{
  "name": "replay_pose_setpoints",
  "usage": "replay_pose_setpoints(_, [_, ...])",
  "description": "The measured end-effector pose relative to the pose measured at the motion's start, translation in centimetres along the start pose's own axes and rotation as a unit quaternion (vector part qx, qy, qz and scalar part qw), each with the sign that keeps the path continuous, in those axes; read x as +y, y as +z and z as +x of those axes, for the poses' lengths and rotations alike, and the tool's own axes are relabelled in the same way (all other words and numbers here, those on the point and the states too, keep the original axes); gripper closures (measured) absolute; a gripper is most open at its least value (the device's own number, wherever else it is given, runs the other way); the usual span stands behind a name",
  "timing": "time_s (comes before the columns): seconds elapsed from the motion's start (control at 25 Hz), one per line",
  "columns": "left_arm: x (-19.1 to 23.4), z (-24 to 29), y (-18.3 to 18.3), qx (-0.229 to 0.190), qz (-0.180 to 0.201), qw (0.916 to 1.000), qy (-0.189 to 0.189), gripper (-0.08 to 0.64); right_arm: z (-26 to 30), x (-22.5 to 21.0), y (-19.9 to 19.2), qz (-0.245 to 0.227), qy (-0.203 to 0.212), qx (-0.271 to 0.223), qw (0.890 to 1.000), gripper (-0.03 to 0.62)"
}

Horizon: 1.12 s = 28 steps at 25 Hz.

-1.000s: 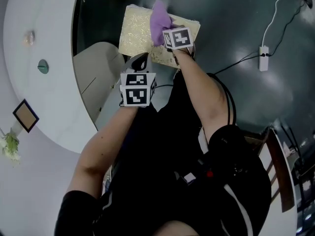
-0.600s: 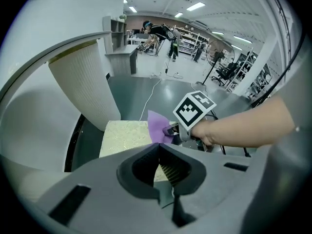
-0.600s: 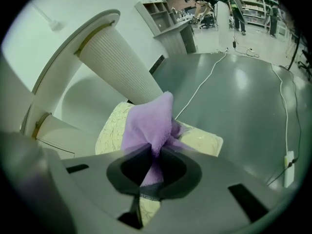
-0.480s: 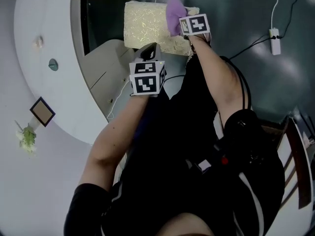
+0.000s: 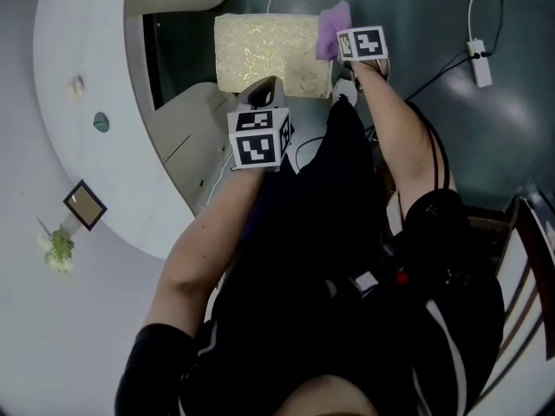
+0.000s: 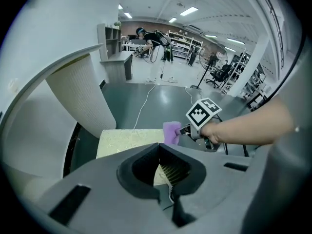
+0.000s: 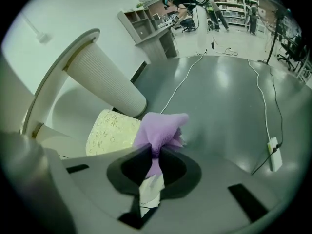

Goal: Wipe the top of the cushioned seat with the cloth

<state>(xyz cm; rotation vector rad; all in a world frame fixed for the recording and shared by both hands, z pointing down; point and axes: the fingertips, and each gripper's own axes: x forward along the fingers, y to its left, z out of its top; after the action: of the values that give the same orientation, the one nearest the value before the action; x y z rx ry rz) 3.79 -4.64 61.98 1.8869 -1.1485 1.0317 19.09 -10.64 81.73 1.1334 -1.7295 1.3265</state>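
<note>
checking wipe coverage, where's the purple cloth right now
The purple cloth is pinched in the right gripper. In the head view it sits at the right edge of the cushioned seat, near its far corner.

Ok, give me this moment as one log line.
right gripper: shut on cloth | cloth: at seat's right edge | left gripper: shut, empty, near seat

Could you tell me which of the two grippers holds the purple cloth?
The right gripper, jaws shut on the purple cloth at the cushioned seat's edge; the left gripper's jaws are together and empty.
</note>
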Motion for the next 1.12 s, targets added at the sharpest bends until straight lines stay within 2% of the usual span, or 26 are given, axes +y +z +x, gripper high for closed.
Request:
replay_pose_setpoints(0.2, [-0.7,-1.4,1.2,0.001,0.017,0.9997,-0.017,0.555,-4.8,-0.3,0.6,0.022,-0.011,-0.033,0.999,0.546])
replay_pose_setpoints(0.4, [-3.3,-4.0,4.7,-0.034,0.057,0.9955,-0.068,0.555,-12.4,1.8,3.5,0.041,-0.009,-0.102,0.994,0.546])
replay_pose_setpoints(0.48, [-4.5,-5.7,6.3,-0.055,0.08,0.9906,-0.096,0.555,-15.9,3.2,4.8,0.047,-0.003,-0.133,0.99,0.546])
replay_pose_setpoints(0.6, [-5.7,-8.6,7.8,-0.084,0.106,0.9816,-0.134,0.557,-20.8,5.8,6.2,0.028,0.0,-0.169,0.985,0.546])
replay_pose_setpoints(0.8, [-4.3,-13.7,11.6,-0.144,0.126,0.9708,-0.145,0.557,-27.6,10.2,7.7,-0.008,0.012,-0.21,0.978,0.546])
replay_pose_setpoints(1.0, [-2.7,-18.7,15.0,-0.19,0.105,0.96,-0.177,0.557,-35.7,13.3,9.5,-0.028,0.002,-0.273,0.962,0.546])
replay_pose_setpoints(1.12, [-2.7,-22.2,16.5,-0.217,0.1,0.9501,-0.201,0.557,-40.2,15.7,10.3,-0.042,-0.002,-0.312,0.949,0.545])
